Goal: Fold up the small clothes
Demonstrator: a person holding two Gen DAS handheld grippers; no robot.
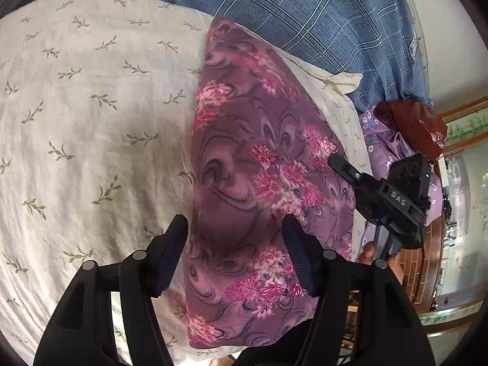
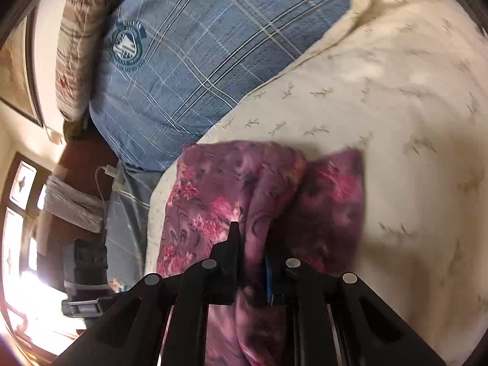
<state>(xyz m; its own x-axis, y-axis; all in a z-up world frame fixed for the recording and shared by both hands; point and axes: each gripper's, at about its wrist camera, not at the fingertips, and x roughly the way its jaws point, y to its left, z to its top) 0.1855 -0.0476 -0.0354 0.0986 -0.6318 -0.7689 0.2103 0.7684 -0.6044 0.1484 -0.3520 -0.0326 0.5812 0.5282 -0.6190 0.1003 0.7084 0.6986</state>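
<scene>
Purple floral cloth (image 1: pixel 253 164) lies lengthwise away from both tongs on the cream leaf-print bedspread (image 1: pixel 91 106).
Right tongs (image 2: pixel 251 256) pinch its near fold (closer); left tongs (image 1: pixel 235 238) gape, straddling it.

The purple floral cloth (image 1: pixel 259 164) is a thin garment printed with dark swirls and clusters of pink flowers. It lies on a cream leaf-print sheet (image 1: pixel 91 106) as a long strip, one long edge straight, tapering toward its far end near the blue checked bedding (image 1: pixel 305 15). In the right wrist view its near part (image 2: pixel 244 189) is bunched upward into a raised fold.
</scene>
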